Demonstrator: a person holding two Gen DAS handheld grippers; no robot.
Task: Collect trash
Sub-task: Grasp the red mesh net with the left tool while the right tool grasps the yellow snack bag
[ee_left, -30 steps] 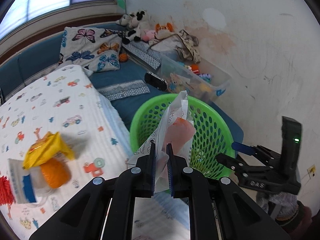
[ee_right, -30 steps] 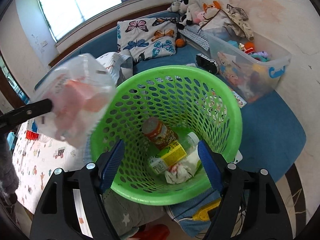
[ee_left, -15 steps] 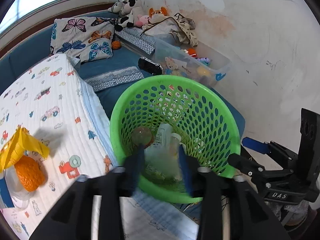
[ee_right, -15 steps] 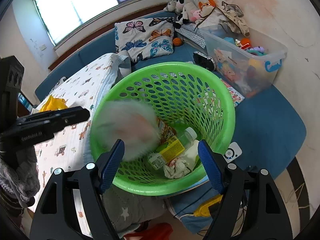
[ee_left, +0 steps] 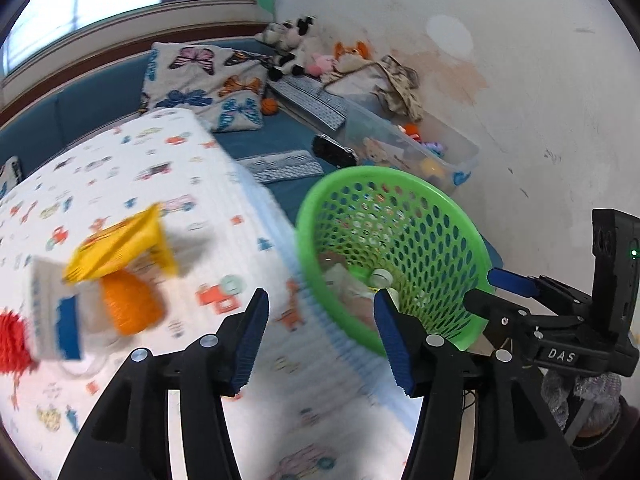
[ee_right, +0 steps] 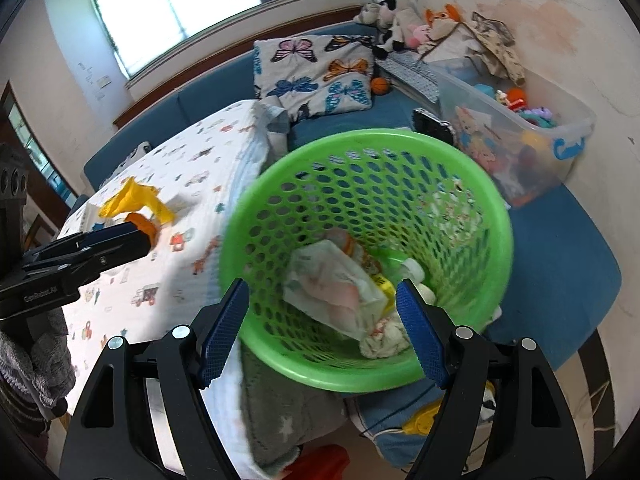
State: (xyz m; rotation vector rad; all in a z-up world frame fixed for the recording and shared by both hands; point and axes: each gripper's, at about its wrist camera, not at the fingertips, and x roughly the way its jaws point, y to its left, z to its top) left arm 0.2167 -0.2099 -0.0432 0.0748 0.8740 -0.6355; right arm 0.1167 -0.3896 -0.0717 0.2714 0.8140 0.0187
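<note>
A green mesh basket [ee_right: 360, 136] stands beside the bed and holds a white plastic bag with pink contents [ee_right: 336, 288], a bottle and crumpled paper. My right gripper [ee_right: 320, 286] hangs open over the basket's near rim, its pads clear of the wall. It also shows at the basket's right side [ee_left: 496, 292]. My left gripper [ee_left: 320, 296] is over the bed's edge, left of the basket [ee_left: 400, 188]; its jaws are opening with nothing between them. On the bed lie a yellow wrapper [ee_left: 120, 244], an orange lump [ee_left: 128, 308] and a white and blue carton [ee_left: 52, 320].
The bed has a white cartoon-print cover [ee_left: 140, 168]. A red fuzzy thing [ee_left: 12, 340] lies at its left edge. Behind the basket are a clear toy bin [ee_right: 540, 136], a butterfly pillow [ee_right: 316, 76] and plush toys [ee_right: 400, 12] against the wall.
My left gripper opened and let go of the white bag, which dropped into the basket. It then swung left, away from the basket toward the bed. The right gripper stayed open over the basket.
</note>
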